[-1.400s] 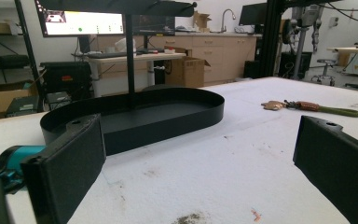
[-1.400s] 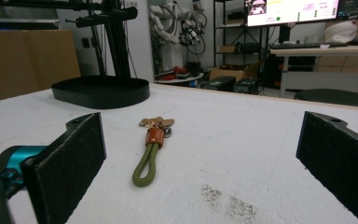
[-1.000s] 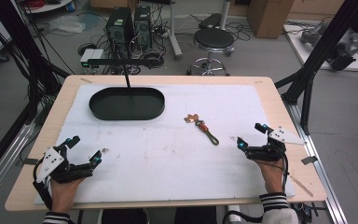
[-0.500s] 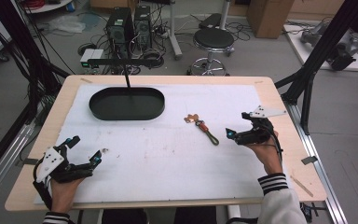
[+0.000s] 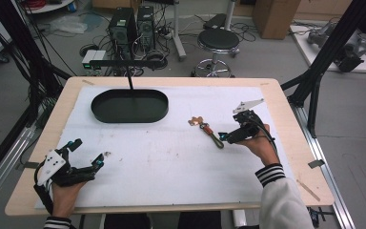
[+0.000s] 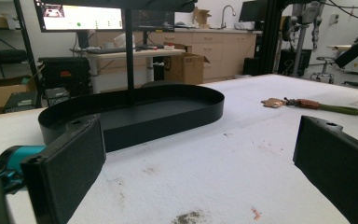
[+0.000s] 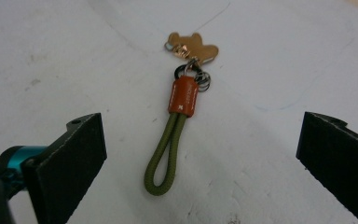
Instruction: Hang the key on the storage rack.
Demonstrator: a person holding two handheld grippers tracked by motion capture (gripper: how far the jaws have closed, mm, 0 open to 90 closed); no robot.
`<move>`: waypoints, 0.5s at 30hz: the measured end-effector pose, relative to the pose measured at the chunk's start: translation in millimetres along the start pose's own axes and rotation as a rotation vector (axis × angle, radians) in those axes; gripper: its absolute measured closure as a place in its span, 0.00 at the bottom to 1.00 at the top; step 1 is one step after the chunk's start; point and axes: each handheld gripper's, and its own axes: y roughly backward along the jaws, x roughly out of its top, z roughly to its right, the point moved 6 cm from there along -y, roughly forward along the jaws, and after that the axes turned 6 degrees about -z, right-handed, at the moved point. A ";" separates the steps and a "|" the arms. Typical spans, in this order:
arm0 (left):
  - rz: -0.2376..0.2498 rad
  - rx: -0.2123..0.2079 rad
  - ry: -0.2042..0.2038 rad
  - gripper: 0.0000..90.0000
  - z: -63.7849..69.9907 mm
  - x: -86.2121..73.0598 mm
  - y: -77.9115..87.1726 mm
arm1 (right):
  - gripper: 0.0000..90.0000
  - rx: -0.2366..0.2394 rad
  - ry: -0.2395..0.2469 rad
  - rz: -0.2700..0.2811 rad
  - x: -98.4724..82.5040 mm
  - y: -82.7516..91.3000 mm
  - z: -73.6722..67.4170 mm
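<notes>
High view, left to right: the left gripper (image 5: 83,155) is seen resting near the bench's front-left corner, its jaws spread apart and empty, with the black tray (image 5: 129,106) lying toward the back-left of the bench (image 5: 171,181). Right of the bench's centre the key strap (image 5: 211,135) is laid flat, its brass charm toward the back edge and its green loop toward the front-right. The right gripper (image 5: 225,138) is held just beside that loop end, jaws wide open. In the right gripper view the strap (image 7: 172,140) is seen lying between the jaws, its long axis running straight ahead, so the right hand is judged far nearer for a grasp.
</notes>
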 end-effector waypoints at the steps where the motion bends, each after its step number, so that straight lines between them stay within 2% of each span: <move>1: -0.001 0.000 0.000 0.03 0.0 0.0 0.0 | 0.00 0.004 0.007 -0.030 0.4 -4.6 -1.9; 2: -0.002 0.000 0.001 0.03 -0.1 0.0 0.0 | 0.00 -0.002 0.024 -0.076 1.4 -11.2 -4.1; 3: -0.002 0.000 0.001 0.03 -0.1 0.0 0.0 | 0.00 -0.002 0.024 -0.076 1.4 -11.2 -4.1; 4: -0.003 0.000 0.001 0.03 -0.2 -0.1 0.0 | 0.01 -0.002 0.036 -0.110 2.9 -16.9 -6.8; 14: -0.003 0.000 0.000 0.03 -0.2 0.0 -0.2 | 0.04 -0.010 0.053 -0.215 8.5 -33.2 -13.3; 15: -0.003 0.000 0.001 0.03 -0.2 0.0 -0.3 | 0.04 -0.014 0.051 -0.247 8.7 -35.8 -13.8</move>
